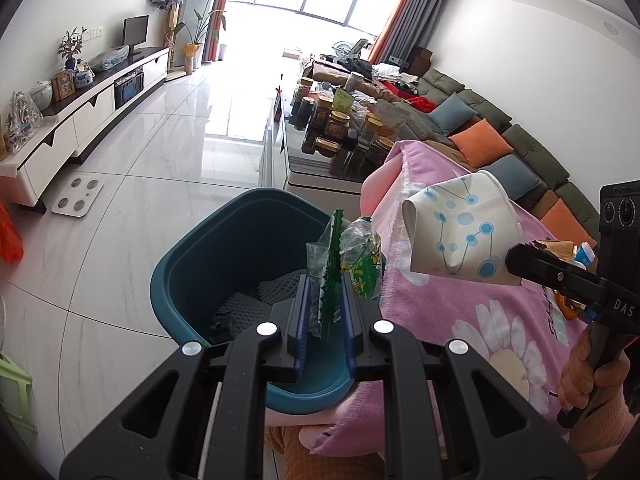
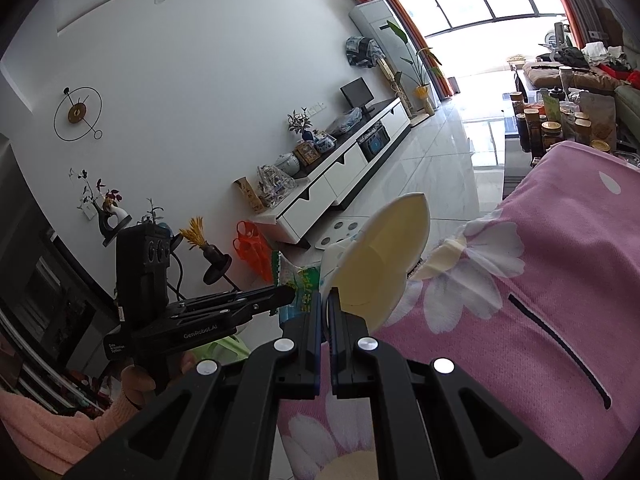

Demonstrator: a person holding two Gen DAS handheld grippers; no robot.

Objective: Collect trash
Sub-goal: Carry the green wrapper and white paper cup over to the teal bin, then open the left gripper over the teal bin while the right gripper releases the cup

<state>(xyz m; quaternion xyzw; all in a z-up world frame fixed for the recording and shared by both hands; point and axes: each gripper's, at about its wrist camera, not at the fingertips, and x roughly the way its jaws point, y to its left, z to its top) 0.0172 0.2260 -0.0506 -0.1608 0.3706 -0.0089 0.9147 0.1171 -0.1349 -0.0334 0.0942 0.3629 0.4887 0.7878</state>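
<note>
My left gripper [image 1: 325, 286] is shut on a green and clear plastic wrapper [image 1: 344, 258] and holds it over the teal trash bin [image 1: 200, 256], which has grey foam netting inside. My right gripper [image 2: 325, 300] is shut on the edge of a crushed paper cup [image 2: 386, 256]; in the left wrist view the cup [image 1: 460, 228] is white with blue dots and hangs above the pink flowered cloth [image 1: 460, 312], right of the bin. The left gripper and its wrapper [image 2: 298, 284] also show in the right wrist view.
The pink cloth [image 2: 540, 280] covers a low surface beside the bin. A coffee table crowded with jars [image 1: 340, 124] stands behind it, a sofa with cushions [image 1: 500, 148] to the right. A TV cabinet [image 1: 80, 120] lines the left wall. A white scale [image 1: 78, 196] lies on the tile floor.
</note>
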